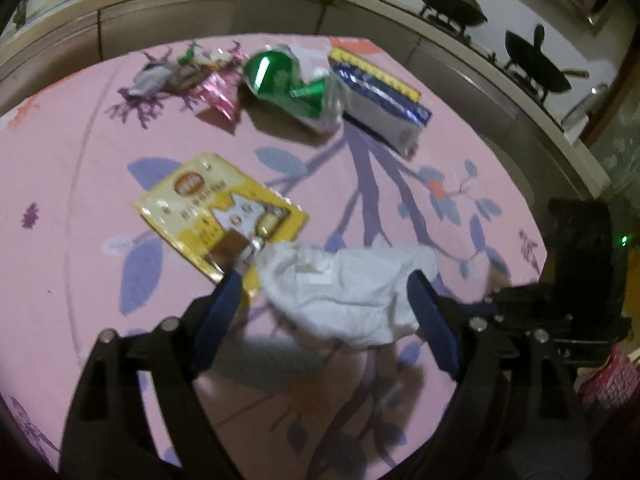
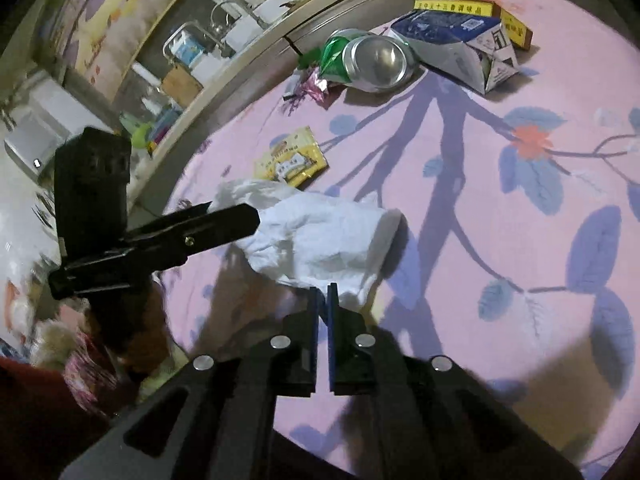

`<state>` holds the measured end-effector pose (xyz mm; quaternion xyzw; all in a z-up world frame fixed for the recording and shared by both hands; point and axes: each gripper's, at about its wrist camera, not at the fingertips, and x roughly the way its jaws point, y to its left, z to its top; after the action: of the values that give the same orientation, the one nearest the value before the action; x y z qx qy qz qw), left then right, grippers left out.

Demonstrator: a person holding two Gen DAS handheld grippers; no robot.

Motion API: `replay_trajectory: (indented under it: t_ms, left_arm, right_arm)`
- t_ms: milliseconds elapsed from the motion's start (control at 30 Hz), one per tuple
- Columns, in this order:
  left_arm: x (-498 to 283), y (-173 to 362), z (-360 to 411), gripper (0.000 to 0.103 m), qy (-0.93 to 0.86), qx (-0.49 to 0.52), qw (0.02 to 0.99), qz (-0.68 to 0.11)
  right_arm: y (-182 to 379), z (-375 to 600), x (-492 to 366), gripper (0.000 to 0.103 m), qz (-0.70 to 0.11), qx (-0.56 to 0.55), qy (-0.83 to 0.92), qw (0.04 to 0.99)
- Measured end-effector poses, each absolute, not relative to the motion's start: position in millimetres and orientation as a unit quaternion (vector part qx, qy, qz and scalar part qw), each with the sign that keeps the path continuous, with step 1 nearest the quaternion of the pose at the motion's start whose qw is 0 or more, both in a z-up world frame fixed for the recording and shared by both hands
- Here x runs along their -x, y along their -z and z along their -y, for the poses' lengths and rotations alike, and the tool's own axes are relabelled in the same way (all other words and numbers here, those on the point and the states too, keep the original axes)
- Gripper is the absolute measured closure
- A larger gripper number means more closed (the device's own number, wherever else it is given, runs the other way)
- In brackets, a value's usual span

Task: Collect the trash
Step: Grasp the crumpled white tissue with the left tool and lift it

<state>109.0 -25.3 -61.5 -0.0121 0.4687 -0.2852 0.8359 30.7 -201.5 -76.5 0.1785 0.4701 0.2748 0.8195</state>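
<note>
Bag-opening step, I judge: right gripper (image 2: 323, 294) clenched on the near edge of the white plastic bag (image 2: 316, 236) at table centre, left gripper (image 1: 324, 292) released and straddling it, next needing trash like the green can (image 2: 366, 62) at twelve o'clock.

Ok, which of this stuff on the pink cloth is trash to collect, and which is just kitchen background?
Trash: white bag, yellow packet, green can, blue carton, candy wrappers, yellow box.

Background: woks, kettle, pink cloth.
</note>
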Motion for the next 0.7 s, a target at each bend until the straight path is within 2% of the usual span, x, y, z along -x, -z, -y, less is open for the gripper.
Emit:
replay_trajectory:
  t_ms: [67,133,200,233,267,300,333,467,700]
  left_arm:
    - [-107.5,66.3,29.7,0.022,0.291,0.012,0.830,-0.475]
    - [-106.9,70.8,35.6,0.022,0.298,0.016,0.824,-0.481]
    - [-105.6,74.3,41.9,0.027,0.307,0.016,0.820,-0.483]
    - [-105.7,77.2,47.1,0.037,0.310,0.012,0.816,-0.488]
    - [-105.9,79.3,50.8,0.051,0.312,0.009,0.813,-0.492]
    - [-105.6,80.5,55.0,0.062,0.311,0.003,0.815,-0.490]
    - [-105.5,81.3,59.0,0.089,0.312,-0.008,0.814,-0.491]
    - [-109.2,73.8,44.3,0.090,0.313,0.016,0.815,-0.487]
    - [-103.2,37.2,-43.1,0.090,0.258,0.069,0.855,-0.445]
  right_arm:
    - [77.5,198.5,-25.7,0.091,-0.472,-0.141,-0.255,0.832]
    - [76.9,194.3,-18.8,0.088,-0.459,-0.106,-0.254,0.845]
    - [75.3,186.8,-13.6,0.081,-0.452,-0.075,-0.254,0.852]
    - [75.6,184.8,-12.3,0.071,-0.450,-0.068,-0.257,0.852]
    - [74.1,182.0,-9.6,0.057,-0.447,-0.059,-0.259,0.854]
    - [73.6,181.0,-7.6,0.052,-0.443,-0.051,-0.256,0.858]
    - [73.4,180.4,-6.8,0.046,-0.441,-0.045,-0.252,0.860]
    - [66.8,191.4,-6.1,0.046,-0.429,-0.047,-0.233,0.872]
    - [46.6,186.3,-34.3,0.046,-0.408,-0.056,-0.234,0.881]
